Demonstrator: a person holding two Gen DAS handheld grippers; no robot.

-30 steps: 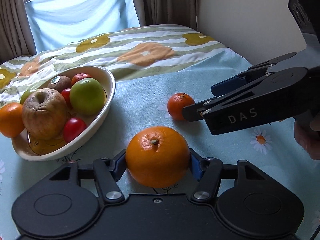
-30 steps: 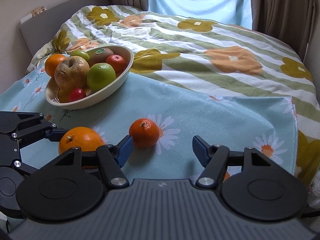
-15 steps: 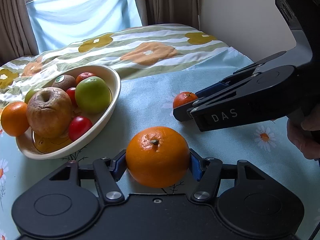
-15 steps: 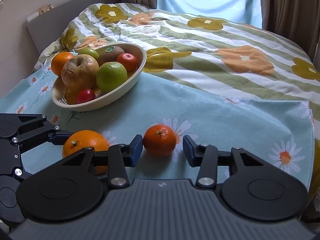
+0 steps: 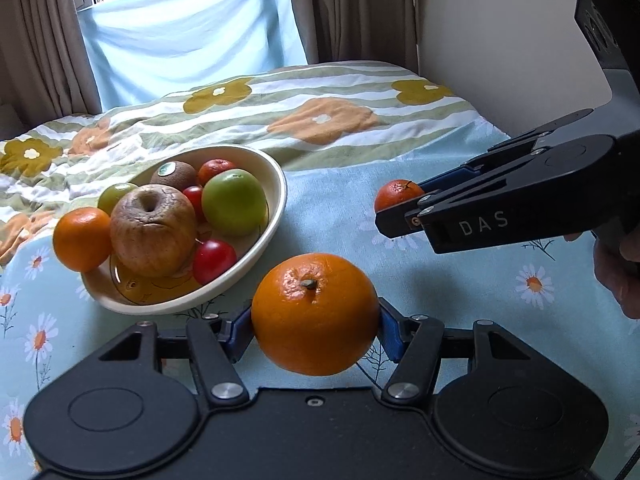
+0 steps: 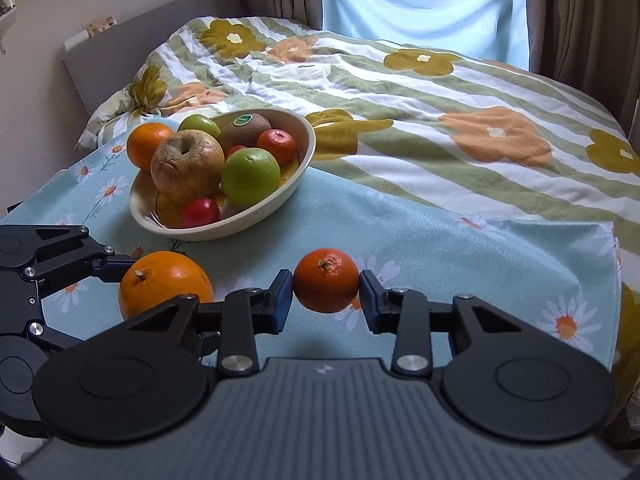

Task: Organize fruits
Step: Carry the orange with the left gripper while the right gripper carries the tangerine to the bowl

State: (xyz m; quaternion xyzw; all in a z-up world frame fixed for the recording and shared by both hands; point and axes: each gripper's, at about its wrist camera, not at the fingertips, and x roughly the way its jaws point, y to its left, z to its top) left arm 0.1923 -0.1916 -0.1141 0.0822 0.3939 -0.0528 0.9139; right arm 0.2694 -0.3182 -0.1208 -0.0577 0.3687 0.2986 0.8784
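Observation:
A large orange [image 5: 316, 314] sits between the blue pads of my left gripper [image 5: 315, 326], which is shut on it low over the daisy cloth; the right wrist view shows the same orange [image 6: 166, 286] at lower left. A small tangerine [image 6: 326, 286] is squeezed from both sides as the jaws of my right gripper [image 6: 326, 296] finish closing. From the left wrist view the tangerine [image 5: 396, 196] peeks out at the tip of the right gripper [image 5: 402, 206]. The cream bowl [image 5: 276, 200] holds apples, a kiwi and small red fruits.
Another orange [image 5: 82, 238] rests against the bowl's far left rim. The light-blue daisy cloth [image 6: 460, 272] lies over a flowered striped blanket [image 6: 440, 92]. A person's hand [image 5: 616, 276] grips the right tool. A wall stands to the right, curtains behind.
My right gripper slid forward around the tangerine and closed its jaws on it. My left gripper rose a little with the large orange still held.

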